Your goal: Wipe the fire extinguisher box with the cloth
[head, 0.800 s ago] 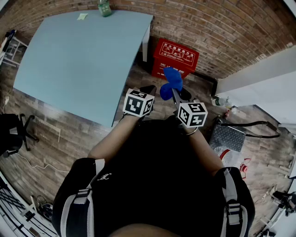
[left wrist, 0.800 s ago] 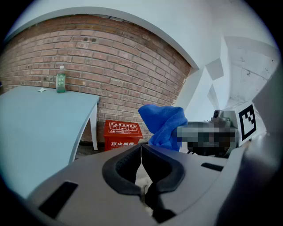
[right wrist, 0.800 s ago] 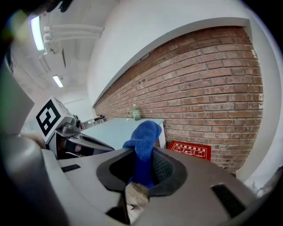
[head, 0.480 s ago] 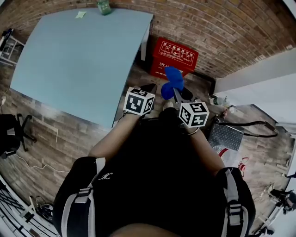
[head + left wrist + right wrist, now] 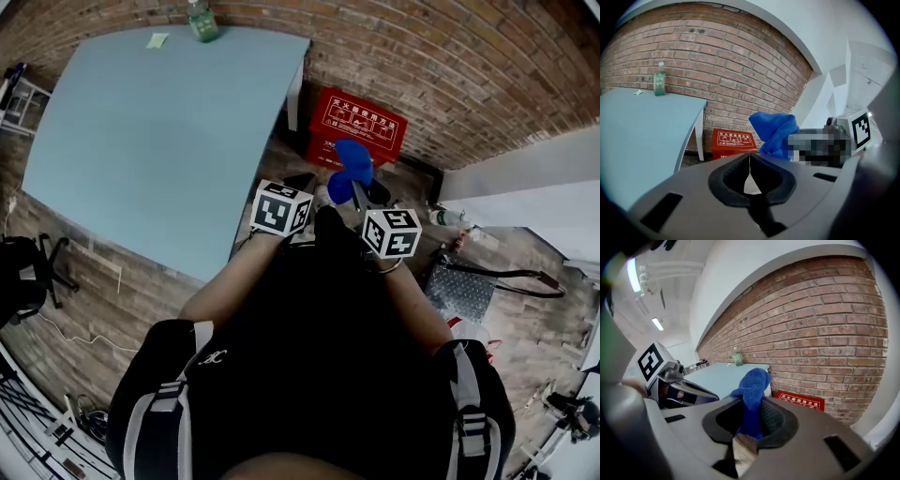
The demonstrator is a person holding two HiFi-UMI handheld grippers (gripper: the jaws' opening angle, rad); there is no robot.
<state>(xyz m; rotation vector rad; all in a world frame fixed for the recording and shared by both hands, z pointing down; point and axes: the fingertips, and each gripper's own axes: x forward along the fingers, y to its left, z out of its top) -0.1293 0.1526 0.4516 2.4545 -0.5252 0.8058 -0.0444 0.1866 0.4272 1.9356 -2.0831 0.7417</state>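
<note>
My right gripper (image 5: pixel 749 420) holds the blue cloth (image 5: pixel 752 385) tight. My left gripper (image 5: pixel 749 165) is closed with nothing in it. The red fire extinguisher box (image 5: pixel 357 126) sits by the brick wall (image 5: pixel 450 66). It looks a little closer than before, so I think wiping starts soon

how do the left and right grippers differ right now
The left gripper is shut on nothing; the right gripper is shut on the blue cloth, which sticks up past its fingers. In the head view the left gripper sits nearer the table, the right gripper farther from it. Both point toward the red box, and neither touches it.
</note>
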